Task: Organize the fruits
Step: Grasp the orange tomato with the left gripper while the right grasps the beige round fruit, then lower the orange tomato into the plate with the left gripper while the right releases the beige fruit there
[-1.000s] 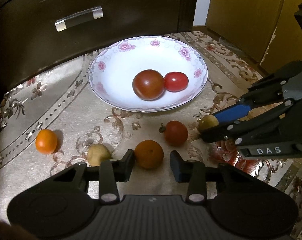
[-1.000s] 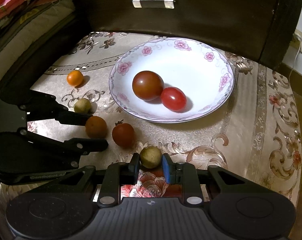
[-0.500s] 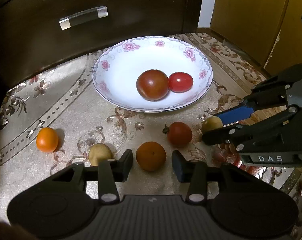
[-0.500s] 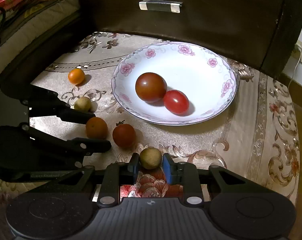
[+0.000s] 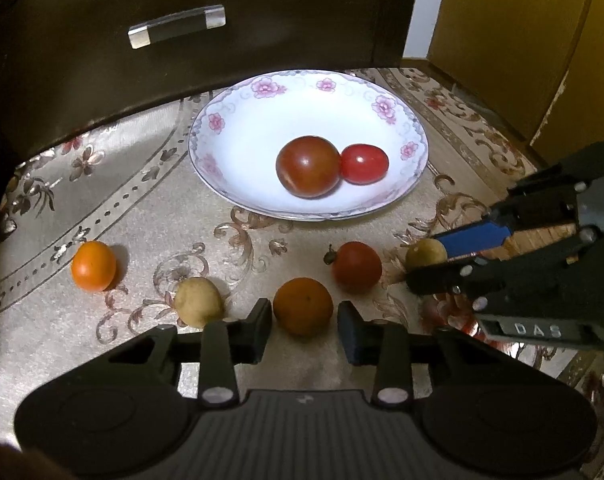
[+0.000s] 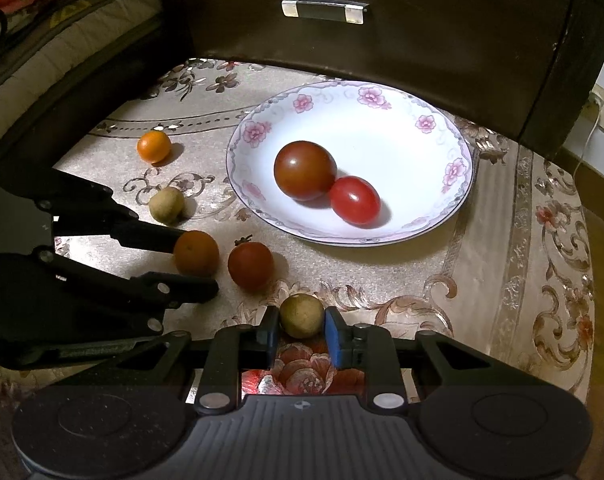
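Nearest the lenses, at the front edge of the patterned tablecloth (image 6: 482,264), two fruits are bracketed by the two hand-held tools. The right gripper (image 6: 302,330) is seen clamped narrowly on a greenish-yellow fruit (image 6: 301,315), with a pad pressed against each flank and the fruit apparently resting on the cloth. The left gripper (image 5: 304,326) is set astride a dull orange fruit (image 5: 303,306); its jaws are closing, the fruit lies between them, and a sliver of gap on each side suggests that it is not yet squeezed. Each fruit lies straight ahead of its own tool, in line with the fingers, so no sideways correction should be needed, and both are nearly round, so no long axis has to be matched. Just beyond them a red tomato with a stem (image 5: 356,266) is found between the two tools, close enough to be nudged in a lift. Toward the left edge a pale yellow fruit (image 5: 198,301) and a bright orange fruit (image 5: 93,266) are left untouched. Farther back, the flowered plate (image 6: 442,216) is set before the dark drawer front (image 6: 382,40), with a large dark tomato (image 6: 304,170) and a small red tomato (image 6: 355,200) touching inside it. The plate lies directly ahead of both tools and is judged nearer the right one.
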Available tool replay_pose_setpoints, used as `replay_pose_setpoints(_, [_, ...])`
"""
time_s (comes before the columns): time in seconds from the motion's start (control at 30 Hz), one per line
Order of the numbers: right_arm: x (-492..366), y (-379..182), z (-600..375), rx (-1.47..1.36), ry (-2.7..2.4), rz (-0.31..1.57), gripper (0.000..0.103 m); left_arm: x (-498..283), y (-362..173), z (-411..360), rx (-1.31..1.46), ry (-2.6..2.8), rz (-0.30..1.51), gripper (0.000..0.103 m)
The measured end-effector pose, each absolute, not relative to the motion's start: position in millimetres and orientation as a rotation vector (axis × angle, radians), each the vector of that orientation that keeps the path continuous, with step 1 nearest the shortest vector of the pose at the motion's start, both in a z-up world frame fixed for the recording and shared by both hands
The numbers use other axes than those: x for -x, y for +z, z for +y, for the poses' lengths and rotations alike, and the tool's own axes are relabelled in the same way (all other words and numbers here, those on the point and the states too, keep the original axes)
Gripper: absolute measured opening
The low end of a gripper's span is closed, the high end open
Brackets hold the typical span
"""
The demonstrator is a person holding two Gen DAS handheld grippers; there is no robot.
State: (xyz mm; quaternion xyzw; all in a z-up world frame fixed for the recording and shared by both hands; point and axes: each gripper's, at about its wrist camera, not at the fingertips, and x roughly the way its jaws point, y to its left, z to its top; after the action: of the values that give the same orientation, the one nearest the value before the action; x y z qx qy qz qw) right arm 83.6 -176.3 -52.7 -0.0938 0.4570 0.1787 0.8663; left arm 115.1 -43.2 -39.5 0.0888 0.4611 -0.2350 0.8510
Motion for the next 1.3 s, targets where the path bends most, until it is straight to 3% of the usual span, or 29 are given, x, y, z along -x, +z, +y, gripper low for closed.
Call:
replay_pose_setpoints(0.3, [-84,-53,-177,0.191,0.370,0.960,0.021,-113,-39,-44,-0.194,-0.486,0.960,0.038])
replay_pose_setpoints(1.3, [-115,-9,-182,0.100,0.325,0.818,0.021,-153,-6,-50,-0.112,-0.416,0.830,0.037])
